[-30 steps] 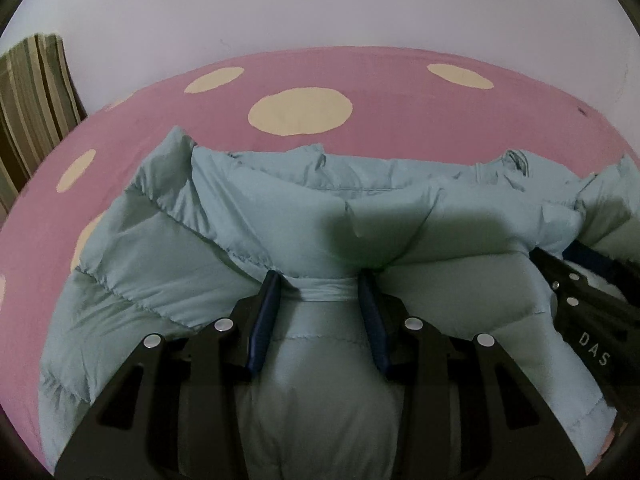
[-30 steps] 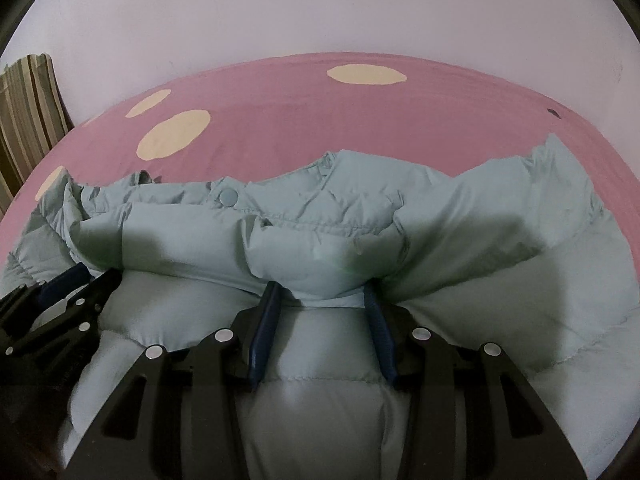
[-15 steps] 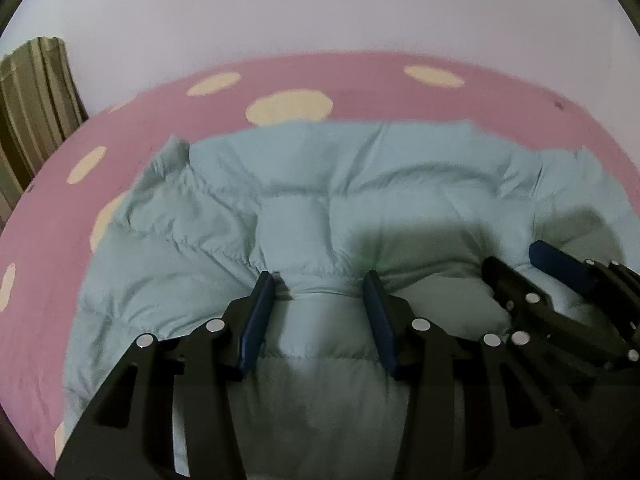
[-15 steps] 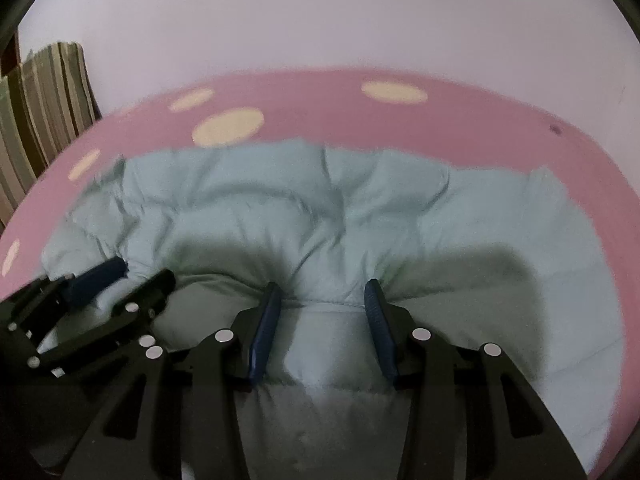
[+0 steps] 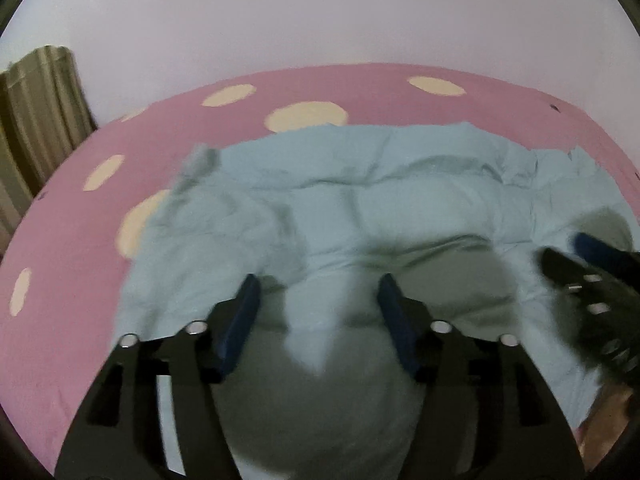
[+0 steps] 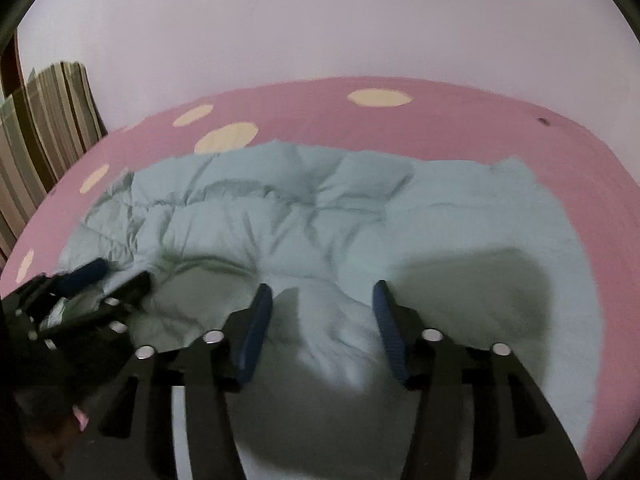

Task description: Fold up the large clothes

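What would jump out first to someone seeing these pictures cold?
A puffy pale-blue jacket sprawls across a pink bedsheet with cream dots. Nearest the camera, the left gripper and right gripper hang over its near edge, jaws opening, fabric bunched between their blue pads but not pinched.

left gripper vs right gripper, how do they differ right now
The left gripper has its fingers spread wider than the right gripper. The left works the side of the light blue puffer jacket nearer the striped curtain; the right works the other side. Both are opening, their blue pads clear of the released fold of jacket between them, over the pink dotted bedsheet.
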Demonstrator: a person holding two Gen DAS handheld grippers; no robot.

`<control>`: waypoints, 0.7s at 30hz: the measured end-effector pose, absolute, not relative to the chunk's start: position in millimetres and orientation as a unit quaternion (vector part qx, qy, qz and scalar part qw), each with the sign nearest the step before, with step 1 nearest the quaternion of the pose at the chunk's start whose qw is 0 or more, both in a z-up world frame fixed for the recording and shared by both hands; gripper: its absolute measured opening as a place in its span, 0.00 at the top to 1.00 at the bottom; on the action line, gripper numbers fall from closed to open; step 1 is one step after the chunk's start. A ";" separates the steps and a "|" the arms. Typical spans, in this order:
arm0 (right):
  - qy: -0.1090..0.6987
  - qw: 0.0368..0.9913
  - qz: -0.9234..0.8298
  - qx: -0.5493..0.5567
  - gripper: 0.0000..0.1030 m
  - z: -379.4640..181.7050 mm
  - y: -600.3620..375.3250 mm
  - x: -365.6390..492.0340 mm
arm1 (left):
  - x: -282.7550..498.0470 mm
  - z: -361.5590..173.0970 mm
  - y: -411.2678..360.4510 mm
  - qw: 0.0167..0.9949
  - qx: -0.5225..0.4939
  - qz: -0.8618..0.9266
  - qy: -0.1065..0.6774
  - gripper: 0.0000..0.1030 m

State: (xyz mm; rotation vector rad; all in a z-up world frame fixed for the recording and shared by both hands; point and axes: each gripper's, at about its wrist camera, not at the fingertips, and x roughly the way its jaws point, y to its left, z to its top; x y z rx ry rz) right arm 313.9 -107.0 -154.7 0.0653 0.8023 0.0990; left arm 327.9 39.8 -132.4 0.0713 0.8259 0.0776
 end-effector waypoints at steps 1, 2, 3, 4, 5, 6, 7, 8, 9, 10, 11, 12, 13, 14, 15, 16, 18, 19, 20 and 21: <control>0.385 0.921 0.043 0.031 0.43 -150.9 -113.7 307.8 | 322.5 -128.5 48.3 0.916 0.033 0.046 0.398 0.33; 0.382 0.923 0.036 0.032 0.42 -146.9 -123.7 300.5 | 319.0 -125.9 55.3 0.916 0.032 0.054 0.397 0.32; 0.379 0.924 0.030 0.037 0.41 -143.4 -135.5 293.7 | 314.5 -123.0 67.3 0.915 0.029 0.068 0.396 0.32; 0.375 0.926 0.024 0.043 0.38 -140.4 -148.6 288.1 | 310.1 -121.0 80.9 0.914 0.023 0.082 0.397 0.29; 0.374 0.926 0.016 0.046 0.35 -137.8 -159.9 284.3 | 305.7 -120.0 95.5 0.912 0.013 0.095 0.399 0.29; 0.374 0.926 0.010 0.048 0.34 -137.4 -169.2 282.0 | 303.5 -119.4 106.4 0.911 0.004 0.103 0.400 0.29; 0.375 0.926 0.004 0.052 0.34 -137.6 -180.9 281.2 | 299.6 -119.9 122.9 0.908 -0.011 0.113 0.403 0.29; 0.378 0.924 -0.005 0.059 0.34 -138.5 -197.9 279.0 | 297.2 -121.4 138.0 0.905 -0.026 0.121 0.407 0.29; 0.380 0.923 -0.011 0.064 0.34 -139.6 -206.9 276.4 | 296.1 -123.1 148.7 0.902 -0.036 0.127 0.411 0.28; 0.382 0.921 -0.017 0.072 0.34 -140.9 -217.4 275.7 | 295.4 -125.3 159.3 0.898 -0.049 0.128 0.417 0.26; 0.388 0.917 -0.023 0.087 0.34 -143.6 -230.6 276.4 | 295.6 -127.7 167.4 0.896 -0.061 0.123 0.423 0.24; 0.393 0.914 -0.024 0.099 0.33 -146.8 -237.4 278.4 | 296.6 -131.4 175.7 0.892 -0.077 0.108 0.432 0.23; 0.403 0.907 -0.021 0.118 0.33 -151.7 -247.1 281.8 | 297.3 -133.4 179.3 0.890 -0.085 0.099 0.438 0.22; 0.410 0.903 -0.018 0.128 0.33 -155.4 -251.4 284.2 | 299.7 -135.6 181.0 0.887 -0.089 0.090 0.443 0.22; 0.419 0.897 -0.015 0.143 0.33 -161.1 -256.6 287.4 | 303.6 -138.0 182.2 0.886 -0.089 0.081 0.448 0.22; 0.426 0.891 -0.010 0.156 0.30 -167.1 -260.3 289.4 | 305.1 -139.8 181.3 0.885 -0.088 0.079 0.450 0.21; 0.435 0.884 -0.008 0.168 0.28 -175.2 -262.7 293.1 | 310.3 -143.8 178.7 0.884 -0.082 0.069 0.455 0.20; 0.437 0.883 -0.007 0.172 0.26 -178.4 -262.9 294.5 | 312.4 -146.8 177.2 0.883 -0.081 0.062 0.458 0.20; 0.439 0.882 -0.006 0.173 0.24 -181.9 -262.6 296.2 | 314.6 -149.5 176.3 0.882 -0.082 0.056 0.461 0.20; 0.442 0.880 -0.004 0.174 0.23 -185.1 -262.0 298.1 | 316.8 -153.6 176.5 0.879 -0.091 0.044 0.466 0.20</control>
